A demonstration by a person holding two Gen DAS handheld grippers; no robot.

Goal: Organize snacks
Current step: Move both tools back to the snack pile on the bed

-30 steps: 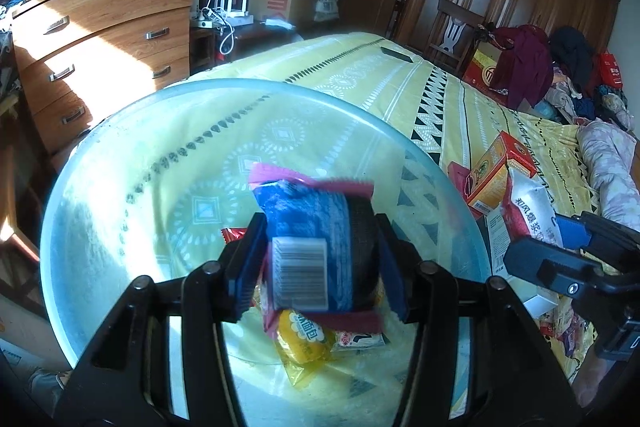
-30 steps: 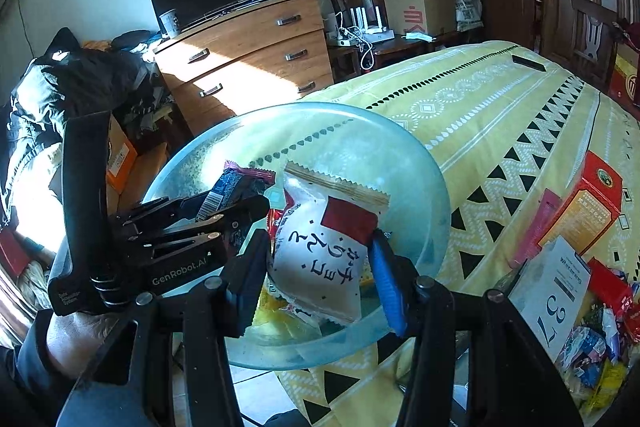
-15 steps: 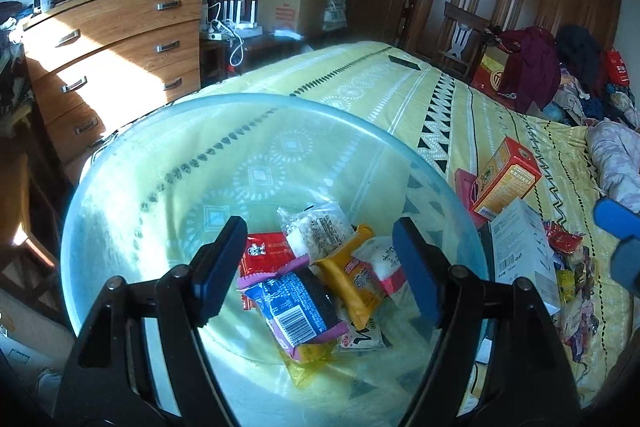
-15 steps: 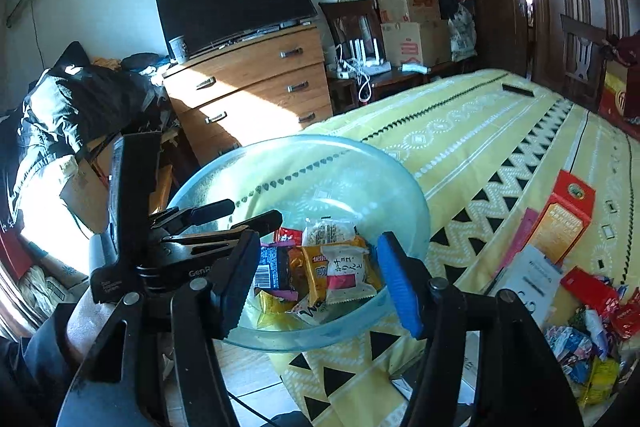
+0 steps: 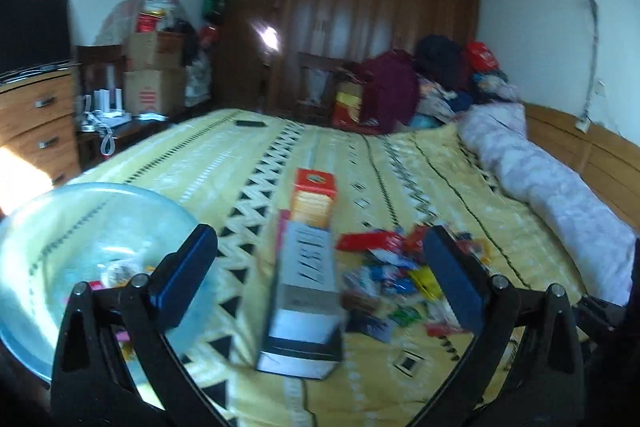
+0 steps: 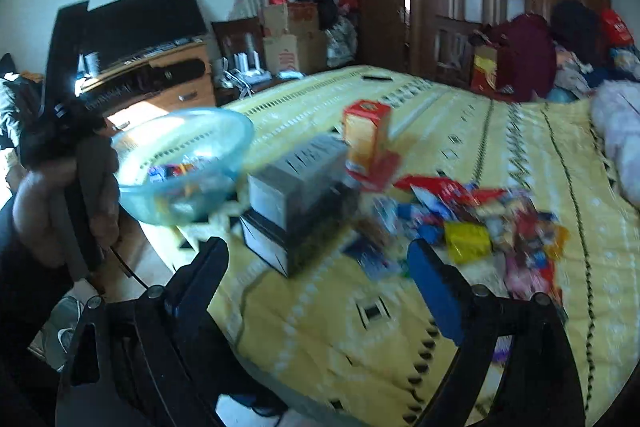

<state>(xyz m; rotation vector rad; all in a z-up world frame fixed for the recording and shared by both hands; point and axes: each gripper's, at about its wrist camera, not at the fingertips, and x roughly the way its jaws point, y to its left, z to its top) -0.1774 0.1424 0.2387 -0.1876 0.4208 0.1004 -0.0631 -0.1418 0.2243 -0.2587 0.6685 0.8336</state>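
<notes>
Right wrist: snacks (image 6: 480, 223), apparently heaped.

Snack pile (image 6: 480, 215) (motion-blurred) shows no readable labels.

You're over a bed (image 5: 400, 163) spread in pale yellow with black-and-white zigzag bands. The bowl (image 6: 224, 131) is translucent light blue. One box (image 5: 314, 195) is orange with a red top; the other box (image 6: 296, 179) is grey and white. The snack wrappers (image 6: 480, 219) mix red, blue and yellow.
</notes>
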